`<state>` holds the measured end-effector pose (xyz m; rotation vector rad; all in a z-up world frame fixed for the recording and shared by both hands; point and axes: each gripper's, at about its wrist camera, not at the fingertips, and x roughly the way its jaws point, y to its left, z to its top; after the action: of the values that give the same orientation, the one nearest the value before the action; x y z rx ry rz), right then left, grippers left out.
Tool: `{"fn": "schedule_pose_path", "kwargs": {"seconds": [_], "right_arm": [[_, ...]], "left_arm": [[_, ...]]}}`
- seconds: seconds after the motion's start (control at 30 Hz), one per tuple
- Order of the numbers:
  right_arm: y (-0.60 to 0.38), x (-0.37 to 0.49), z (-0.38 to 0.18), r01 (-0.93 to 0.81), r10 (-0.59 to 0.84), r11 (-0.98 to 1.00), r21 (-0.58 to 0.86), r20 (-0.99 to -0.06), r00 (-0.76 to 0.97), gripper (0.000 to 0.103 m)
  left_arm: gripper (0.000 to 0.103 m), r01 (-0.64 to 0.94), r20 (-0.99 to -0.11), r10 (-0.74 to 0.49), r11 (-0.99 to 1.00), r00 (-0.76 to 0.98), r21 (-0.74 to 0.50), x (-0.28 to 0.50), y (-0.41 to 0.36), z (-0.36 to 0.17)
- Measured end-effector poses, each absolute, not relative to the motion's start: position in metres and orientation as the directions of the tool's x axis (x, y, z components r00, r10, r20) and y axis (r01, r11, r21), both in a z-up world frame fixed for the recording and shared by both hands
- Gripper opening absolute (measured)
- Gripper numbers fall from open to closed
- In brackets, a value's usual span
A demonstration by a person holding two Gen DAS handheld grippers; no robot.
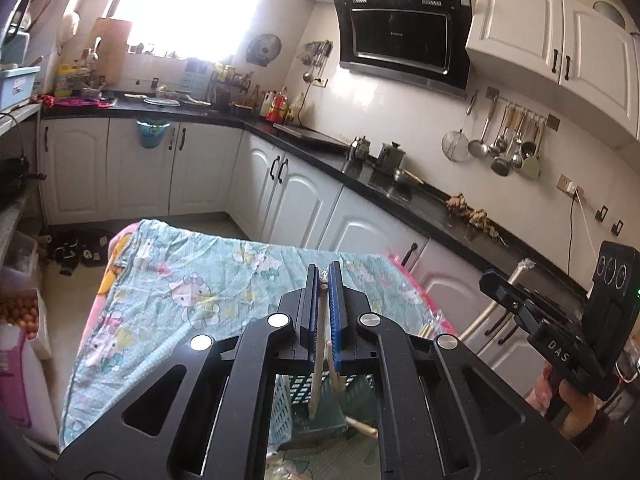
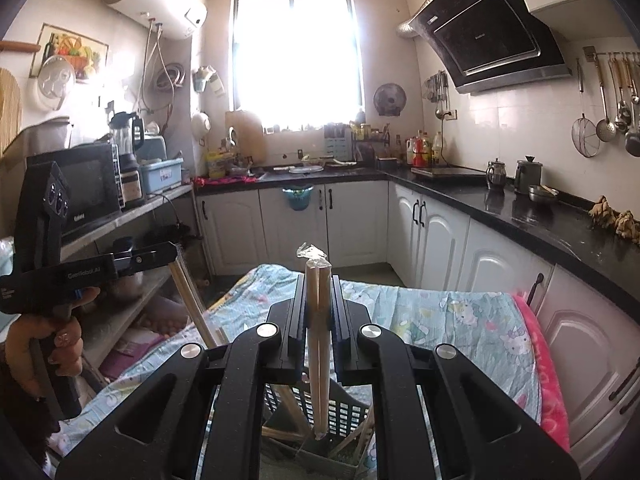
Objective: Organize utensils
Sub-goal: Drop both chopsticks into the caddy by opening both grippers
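In the left wrist view my left gripper [image 1: 325,270] is shut on a pair of bare wooden chopsticks [image 1: 318,364]. They hang down between the blue pads into a teal slotted basket [image 1: 286,408]. In the right wrist view my right gripper [image 2: 318,280] is shut on a plastic-wrapped pair of chopsticks [image 2: 319,344] held upright. Their lower end is over the same basket [image 2: 348,412], which holds other wooden utensils [image 2: 280,434]. Each view also shows the other tool: the right gripper [image 1: 498,280] with its wrapped pair [image 1: 522,270], and the left gripper [image 2: 170,254] with its sticks [image 2: 194,304].
The basket stands on a table covered with a light-blue cartoon cloth [image 2: 440,320] with a pink blanket edge [image 2: 548,372]. White cabinets under a black counter [image 2: 540,220] run along the right. A shelf with a microwave [image 2: 80,184] is on the left. A hand [image 2: 44,344] grips the left tool.
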<state>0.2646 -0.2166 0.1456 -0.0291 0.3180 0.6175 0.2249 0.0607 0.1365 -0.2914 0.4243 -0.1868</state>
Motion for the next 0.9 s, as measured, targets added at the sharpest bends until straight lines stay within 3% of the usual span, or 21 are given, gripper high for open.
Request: {"fn": "schedule_pose_path", "kwargs": {"seconds": [0.7, 0.8, 0.83, 0.9], "right_arm": [[-0.204, 0.284, 0.100, -0.533, 0.514, 0.841, 0.086, -0.430, 0.742, 0.011], [-0.204, 0.284, 0.097, -0.520, 0.503, 0.849, 0.090, -0.441, 0.743, 0.033], [-0.205, 0.283, 0.097, -0.518, 0.504, 0.850, 0.097, -0.438, 0.745, 0.039], [-0.207, 0.282, 0.096, -0.518, 0.504, 0.850, 0.098, -0.436, 0.746, 0.040]], "left_arm": [[0.003, 0.130, -0.459, -0.275, 0.938, 0.845, -0.322, 0.237, 0.049, 0.093], [0.006, 0.126, -0.462, -0.271, 0.939, 0.844, -0.320, 0.236, 0.050, 0.091], [0.013, 0.124, -0.461, -0.270, 0.939, 0.845, -0.321, 0.234, 0.051, 0.092], [0.027, 0.122, -0.459, -0.267, 0.939, 0.847, -0.321, 0.233, 0.053, 0.093]]}}
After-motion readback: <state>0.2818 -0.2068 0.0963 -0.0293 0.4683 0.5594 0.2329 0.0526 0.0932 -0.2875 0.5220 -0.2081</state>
